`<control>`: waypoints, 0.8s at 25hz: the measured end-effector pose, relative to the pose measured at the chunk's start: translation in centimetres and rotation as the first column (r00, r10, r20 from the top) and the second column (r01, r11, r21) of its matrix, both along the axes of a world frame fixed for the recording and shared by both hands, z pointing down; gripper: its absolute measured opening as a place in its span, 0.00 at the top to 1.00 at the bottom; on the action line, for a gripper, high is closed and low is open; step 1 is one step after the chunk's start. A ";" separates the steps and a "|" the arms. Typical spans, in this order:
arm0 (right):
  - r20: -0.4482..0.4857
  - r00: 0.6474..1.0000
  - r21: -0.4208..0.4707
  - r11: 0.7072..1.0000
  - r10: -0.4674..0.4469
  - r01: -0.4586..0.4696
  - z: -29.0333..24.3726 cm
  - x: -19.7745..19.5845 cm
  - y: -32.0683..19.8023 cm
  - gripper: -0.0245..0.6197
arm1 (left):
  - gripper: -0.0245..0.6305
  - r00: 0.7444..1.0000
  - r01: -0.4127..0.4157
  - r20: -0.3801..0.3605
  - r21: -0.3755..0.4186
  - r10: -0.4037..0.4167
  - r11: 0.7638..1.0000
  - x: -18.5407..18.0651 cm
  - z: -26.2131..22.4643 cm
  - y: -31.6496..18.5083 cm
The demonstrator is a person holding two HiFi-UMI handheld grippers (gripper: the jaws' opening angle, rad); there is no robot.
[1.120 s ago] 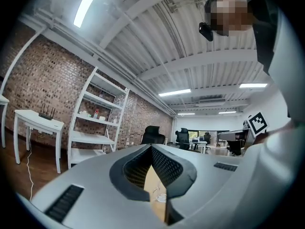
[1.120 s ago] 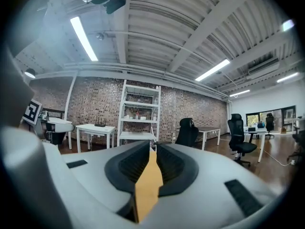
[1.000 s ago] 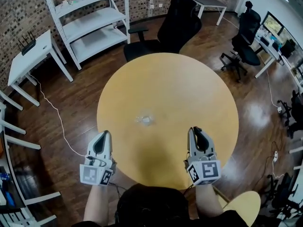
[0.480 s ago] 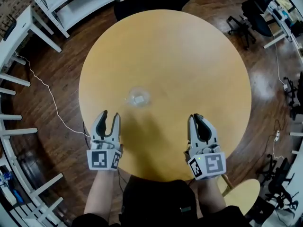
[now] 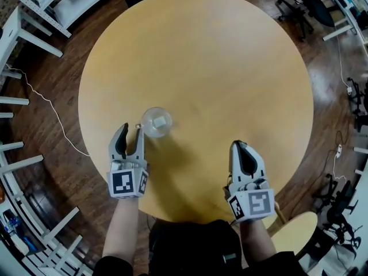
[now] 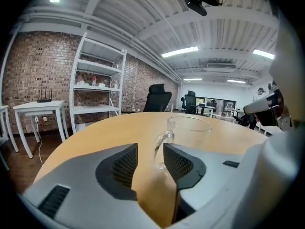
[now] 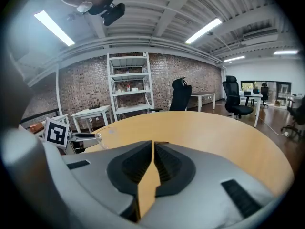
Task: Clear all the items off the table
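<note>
Bench: round pale wood top (image 5: 230,68), carrying 1 item
Glass mug: clear, upright (image 5: 156,121), on the near left part of the bench, its handle turned toward the left gripper
Left gripper: low over the bench's near left edge (image 5: 131,132), its 2 jaws spread wide, having just opened
Left gripper and mug: in the left gripper view the handle shows in the gap at the jaw tips, close to the right-hand jaw; no pad presses on it
Right gripper: over the near right part of the bench (image 5: 241,148), well apart from the mug, jaws pressed together with nothing between them
Surroundings: white shelf rack (image 6: 97,89) and black office chair (image 6: 157,97) beyond the bench, before a brick wall
</note>
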State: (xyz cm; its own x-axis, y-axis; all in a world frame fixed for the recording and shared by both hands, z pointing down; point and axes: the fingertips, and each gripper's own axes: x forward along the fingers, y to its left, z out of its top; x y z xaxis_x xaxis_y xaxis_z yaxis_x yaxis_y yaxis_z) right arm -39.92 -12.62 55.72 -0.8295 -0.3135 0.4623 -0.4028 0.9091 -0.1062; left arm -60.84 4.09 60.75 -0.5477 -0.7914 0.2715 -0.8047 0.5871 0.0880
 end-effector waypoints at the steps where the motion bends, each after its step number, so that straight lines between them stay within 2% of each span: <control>1: -0.002 1.000 -0.001 1.000 0.010 -0.010 0.2 0.1 -0.4 0.95 | 0.72 1.000 -0.001 -0.001 -0.008 0.001 1.000 -0.1 0.2 -0.4; 5: -0.001 0.999 -0.025 0.999 0.038 -0.038 0.6 0.6 -1.6 0.95 | 0.76 1.000 0.019 -0.008 -0.021 -0.019 1.000 -0.6 0.9 -1.2; 8: -0.014 0.999 -0.032 0.999 0.039 -0.039 1.2 0.9 -1.7 0.95 | 0.76 0.999 0.046 -0.007 -0.005 -0.046 0.999 -1.2 1.0 -1.4; 11: -0.035 0.999 -0.051 0.998 0.037 -0.039 2.1 1.3 -1.7 0.95 | 0.82 0.998 0.066 -0.003 0.018 -0.065 0.998 -1.5 1.0 -1.8; 14: -0.034 0.999 -0.105 0.994 0.024 -0.028 2.7 1.4 -1.8 0.95 | 0.94 0.998 0.058 -0.006 0.031 -0.058 0.998 -1.5 1.0 -2.4; 20: -0.027 1.000 -0.139 0.990 0.016 -0.020 2.7 2.1 -1.9 0.95 | 0.95 1.000 0.020 -0.010 0.019 -0.020 1.000 -0.7 1.1 -2.4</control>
